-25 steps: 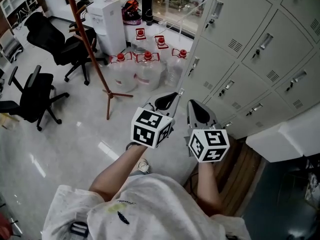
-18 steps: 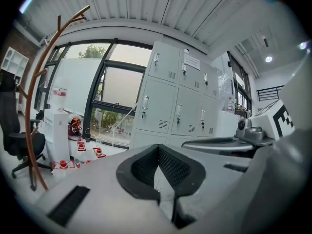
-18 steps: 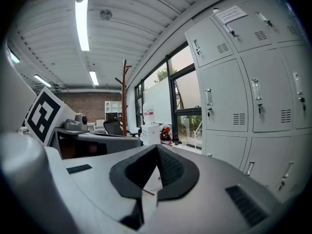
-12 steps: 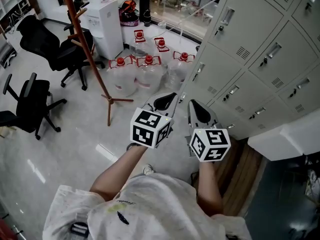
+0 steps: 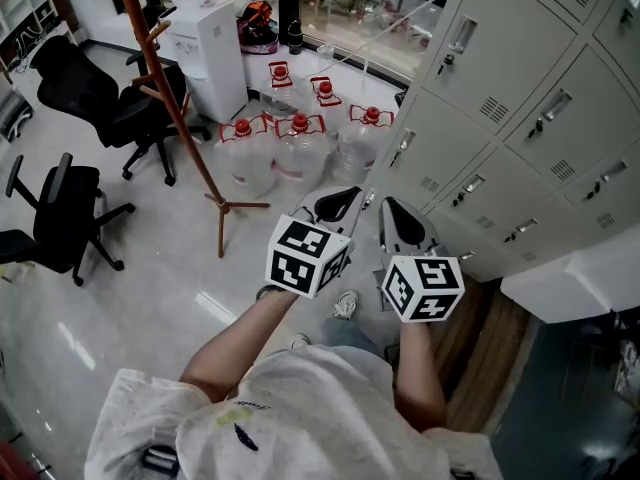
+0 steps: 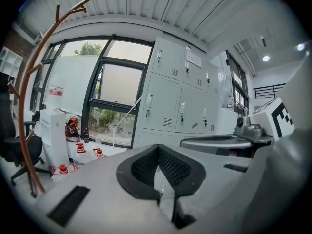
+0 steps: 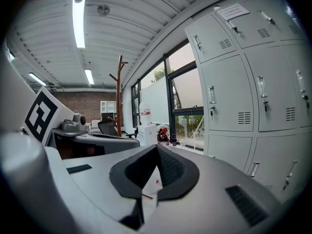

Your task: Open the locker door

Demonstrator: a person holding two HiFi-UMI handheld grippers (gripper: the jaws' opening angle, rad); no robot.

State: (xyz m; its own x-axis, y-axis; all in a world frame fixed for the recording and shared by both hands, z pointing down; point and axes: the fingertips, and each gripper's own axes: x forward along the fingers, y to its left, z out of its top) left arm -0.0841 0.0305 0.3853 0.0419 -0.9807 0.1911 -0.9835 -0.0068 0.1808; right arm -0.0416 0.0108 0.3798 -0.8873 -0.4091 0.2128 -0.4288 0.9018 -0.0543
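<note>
- Over the floor (image 5: 150,268) beside the lockers (image 5: 430,153), left gripper (image 5: 337,201) and right gripper (image 5: 396,216) hang side by side, jaws closed, empty
- Locker doors (image 5: 555,118) all shut, right of both grippers, untouched

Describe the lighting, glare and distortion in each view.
Head view: evenly lit and sharp, pale glare streaks on the glossy floor, lockers leaning from the wide lens. Left gripper view: strong fisheye with a dark round border, window washed out. Right gripper view: same fisheye, ceiling light blown out.
</note>
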